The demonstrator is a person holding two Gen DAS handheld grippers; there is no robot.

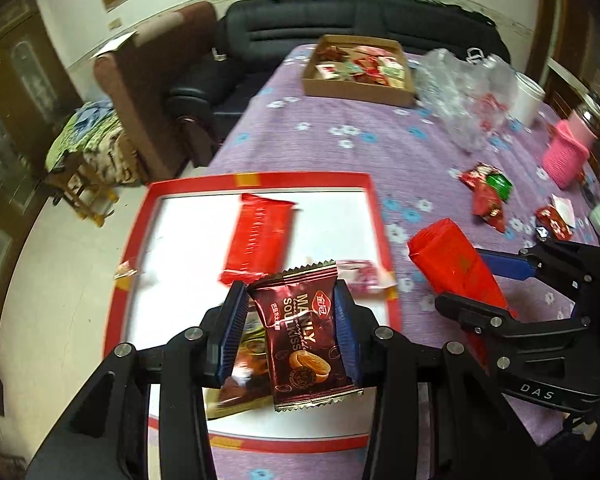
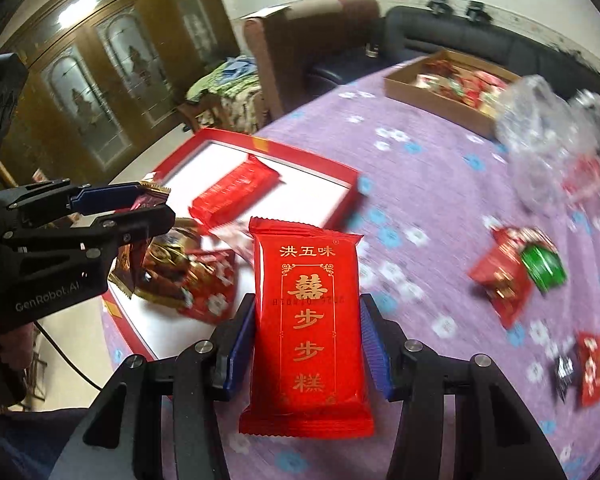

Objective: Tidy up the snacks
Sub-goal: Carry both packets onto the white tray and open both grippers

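Two packets are in hand at once, one per gripper, and both look bound for the red tray (image 1: pixel 374 216) at the near edge of the desk (image 1: pixel 340 152). The left gripper (image 1: pixel 290 336) has its jaws closed on the sides of a dark brown biscuit packet (image 1: pixel 304 344), held above the tray's white floor, where a red bar (image 1: pixel 258 236) and a gold-and-brown packet (image 1: pixel 244 364) already lie. The right gripper (image 2: pixel 308 344) has its jaws closed on a long red cake packet (image 2: pixel 306 324), held upright over the purple cloth, just beside the tray and not yet over it.

My judgement: to do this step well, lower the biscuit packet onto bare white floor, clear of the gold-and-brown packet beneath it, before parting the jaws, so it lands flat. The cake packet is long; lay it down parallel to the red bar rather than dropping it on end. With both grippers close together, let one finish and withdraw before the other comes in. Loose snacks (image 2: pixel 512 268) remain scattered on the cloth, well apart from the tray, so plenty seems left.
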